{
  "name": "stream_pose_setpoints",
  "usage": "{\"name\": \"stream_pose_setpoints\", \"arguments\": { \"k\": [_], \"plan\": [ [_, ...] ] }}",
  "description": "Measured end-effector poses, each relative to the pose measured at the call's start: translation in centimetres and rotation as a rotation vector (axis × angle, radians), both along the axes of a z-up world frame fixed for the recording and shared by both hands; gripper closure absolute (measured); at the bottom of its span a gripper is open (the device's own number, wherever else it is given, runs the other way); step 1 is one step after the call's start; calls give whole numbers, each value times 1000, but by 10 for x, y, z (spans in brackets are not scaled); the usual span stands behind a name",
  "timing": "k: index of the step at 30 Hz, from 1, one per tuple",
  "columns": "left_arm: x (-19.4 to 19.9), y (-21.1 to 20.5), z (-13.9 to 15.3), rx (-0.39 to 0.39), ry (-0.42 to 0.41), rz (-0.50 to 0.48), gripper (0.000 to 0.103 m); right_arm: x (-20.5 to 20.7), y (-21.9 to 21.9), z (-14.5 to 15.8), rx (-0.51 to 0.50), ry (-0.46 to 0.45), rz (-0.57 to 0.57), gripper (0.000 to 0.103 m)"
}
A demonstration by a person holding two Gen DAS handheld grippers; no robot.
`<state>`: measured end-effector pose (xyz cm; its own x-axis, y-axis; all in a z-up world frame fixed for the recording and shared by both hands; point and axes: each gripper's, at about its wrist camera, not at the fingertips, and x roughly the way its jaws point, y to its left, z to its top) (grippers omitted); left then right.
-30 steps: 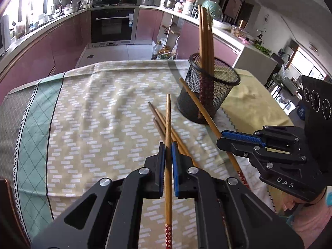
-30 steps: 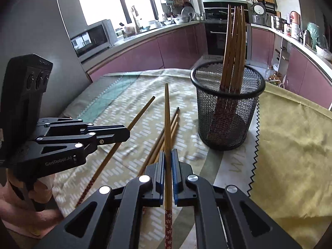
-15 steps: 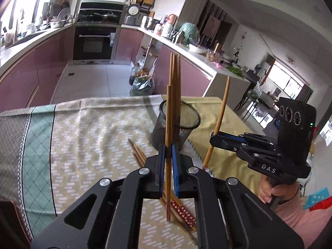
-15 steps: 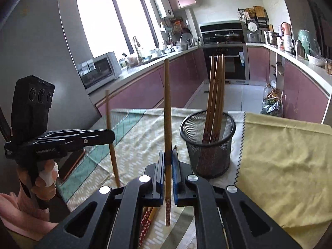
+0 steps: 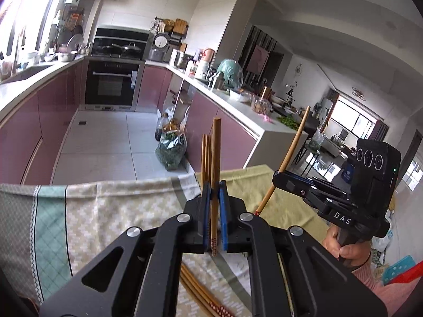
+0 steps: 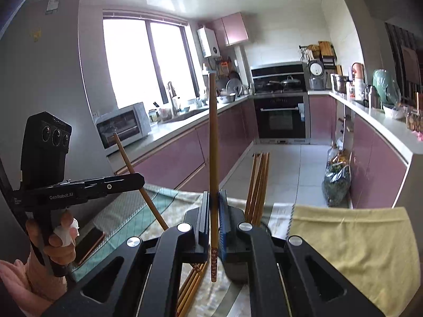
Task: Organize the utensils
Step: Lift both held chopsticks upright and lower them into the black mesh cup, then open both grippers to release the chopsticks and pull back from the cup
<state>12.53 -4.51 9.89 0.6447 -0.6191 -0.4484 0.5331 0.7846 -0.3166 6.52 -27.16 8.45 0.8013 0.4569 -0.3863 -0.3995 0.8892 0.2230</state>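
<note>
Left claw (image 5: 214, 206) grips chopstick (image 5: 216, 145) upright.

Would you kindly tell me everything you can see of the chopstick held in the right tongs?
The chopstick in the right tongs is a long, slim stick that looks like wood or bamboo, tan along its shaft, with a red patterned band at its lower end. It stands nearly upright, clear of the tablecloth, blunt end up. The blue pads clamp it near the decorated end, which pokes out below them. Nothing else touches it.
</note>
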Motion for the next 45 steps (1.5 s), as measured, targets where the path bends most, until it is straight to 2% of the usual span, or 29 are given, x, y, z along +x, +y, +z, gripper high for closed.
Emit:
{"name": "stream_pose_setpoints", "arguments": {
  "k": [6, 9, 13, 20, 26, 35, 45],
  "plan": [
    [15, -12, 30, 2, -50, 13, 96, 19, -7, 12, -13, -35, -46, 97],
    [21, -21, 34, 36, -66, 28, 96, 26, -9, 7, -11, -31, -63, 97],
    [30, -35, 30, 91, -48, 21, 96, 39, -8, -6, -26, 3, -72, 97],
    [48, -65, 0, 226, 18, -16, 96, 52, -3, -28, -66, 75, -69, 97],
    [63, -79, -22, 287, 52, -55, 96, 58, -2, -40, -87, 144, -57, 97],
    [96, -87, -40, 307, 116, -75, 96, 78, 3, -62, -112, 253, -56, 97],
    [114, -91, -57, 286, 140, -46, 91, 81, -1, -71, -86, 264, -86, 95]
  ]
}}
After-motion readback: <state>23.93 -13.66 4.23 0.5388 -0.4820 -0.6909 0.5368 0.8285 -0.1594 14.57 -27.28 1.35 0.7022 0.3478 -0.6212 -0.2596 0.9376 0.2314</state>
